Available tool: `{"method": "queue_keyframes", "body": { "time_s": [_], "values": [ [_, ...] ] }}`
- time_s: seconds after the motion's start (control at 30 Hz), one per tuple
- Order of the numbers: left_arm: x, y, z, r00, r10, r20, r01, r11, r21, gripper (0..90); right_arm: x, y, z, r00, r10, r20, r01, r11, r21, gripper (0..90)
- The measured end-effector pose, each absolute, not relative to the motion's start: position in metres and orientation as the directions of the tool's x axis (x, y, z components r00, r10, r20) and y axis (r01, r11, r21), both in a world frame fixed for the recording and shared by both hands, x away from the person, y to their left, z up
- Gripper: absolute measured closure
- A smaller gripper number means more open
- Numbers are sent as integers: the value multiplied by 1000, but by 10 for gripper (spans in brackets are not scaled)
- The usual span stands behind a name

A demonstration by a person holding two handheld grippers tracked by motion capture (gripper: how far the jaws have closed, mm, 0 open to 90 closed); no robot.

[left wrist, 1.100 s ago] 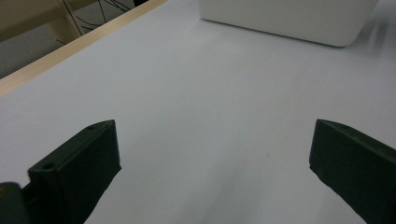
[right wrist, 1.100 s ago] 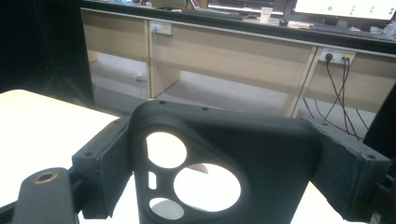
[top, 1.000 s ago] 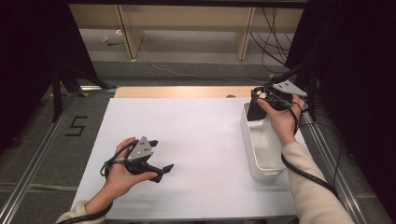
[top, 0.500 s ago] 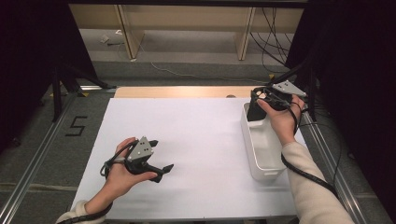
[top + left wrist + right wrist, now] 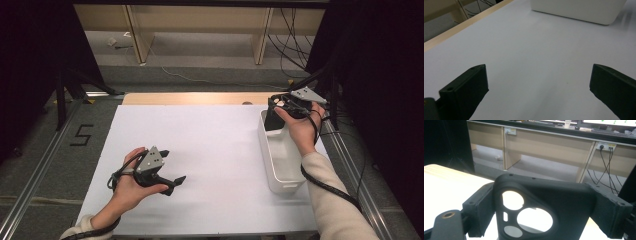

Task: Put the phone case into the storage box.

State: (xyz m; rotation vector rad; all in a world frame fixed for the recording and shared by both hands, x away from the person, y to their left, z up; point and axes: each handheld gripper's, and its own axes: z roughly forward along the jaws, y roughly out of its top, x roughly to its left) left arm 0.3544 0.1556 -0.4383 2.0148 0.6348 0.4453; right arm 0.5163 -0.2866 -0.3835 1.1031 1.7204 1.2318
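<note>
High view first: the right gripper (image 5: 274, 119) is up at the far end of the white bin (image 5: 290, 186), which sits along the right edge of the bench (image 5: 220, 145). It's clamped on a black part (image 5: 272, 121), held right at the bin's far rim, over or just inside it, can't tell which. The bin's long axis runs near to far, so most of the open space lies on the near side of the part, toward the person. I'd guess the move in hand is setting the part down into the bin, and the right hand is clearly the one for that. The left gripper (image 5: 172, 172) is well apart, low over the bench at the near left, pointing right toward the bin, with nothing in it.

Left gripper view: both fingers (image 5: 466, 90) stand wide apart with plain white bench between them, so it's released. The bin's (image 5: 579, 10) side wall shows at the top, off ahead.

Right gripper view: the part (image 5: 541, 205) sits squeezed between the two pads (image 5: 477, 207), so this one is grasping. It's a flat black bracket-like plate with three round holes and a small slot, broad face toward the camera, long axis running across from pad to pad. Bright bench (image 5: 446, 185) shows through the holes. Behind it are wooden desks and wall sockets with cables.
</note>
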Motion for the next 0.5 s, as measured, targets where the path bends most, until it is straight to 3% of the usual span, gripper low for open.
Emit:
{"method": "queue_keyframes", "body": {
  "time_s": [0.5],
  "values": [
    [354,156,-438,800,598,54,255,-420,871,11,519,-285,-387,-360,929,-82,236,175,956,158]
  ]
}}
